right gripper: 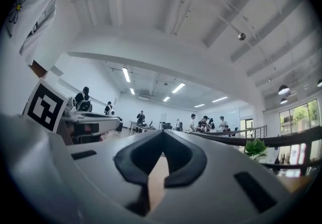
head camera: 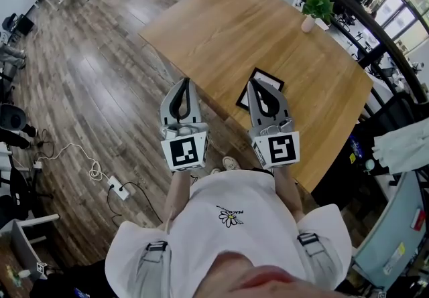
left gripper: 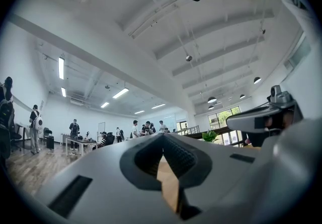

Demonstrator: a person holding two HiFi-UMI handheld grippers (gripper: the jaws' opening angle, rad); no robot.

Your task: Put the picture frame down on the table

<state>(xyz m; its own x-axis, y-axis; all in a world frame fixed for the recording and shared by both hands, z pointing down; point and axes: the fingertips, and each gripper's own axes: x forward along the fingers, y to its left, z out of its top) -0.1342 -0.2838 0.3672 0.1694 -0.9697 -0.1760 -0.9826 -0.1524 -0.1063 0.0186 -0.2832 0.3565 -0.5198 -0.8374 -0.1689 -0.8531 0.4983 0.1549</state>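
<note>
Evidently the picture frame (head camera: pixel 269 80) is flat on the wooden table (head camera: pixel 234 29), face up, with a thin black border around a white mount. It is just beyond the tips of the right gripper (head camera: pixel 255 86), which overlap its near corner in the head view, so I cannot tell how close that corner comes to the table's edge. Neither gripper has hold of it.

Both pairs of jaws are clenched on nothing. In the right gripper view the dark pads (right gripper: pixel 178 160) meet at the tip, with only a sliver of wood colour showing below them. The left gripper (head camera: pixel 186 82) shows the same in its own view, and it hovers off to the side of the frame, near the table edge.

The frame looks light and stiff. It probably has a glazed front, so it would be slick and breakable on the face. Lying flat, it leaves little room for a jaw to get under it. The sound grip would be across one border rail near a corner, pinching front and back, not on the glass.

Well beyond both jaws, a small potted plant (head camera: pixel 316 9) stands at the table's far side.
</note>
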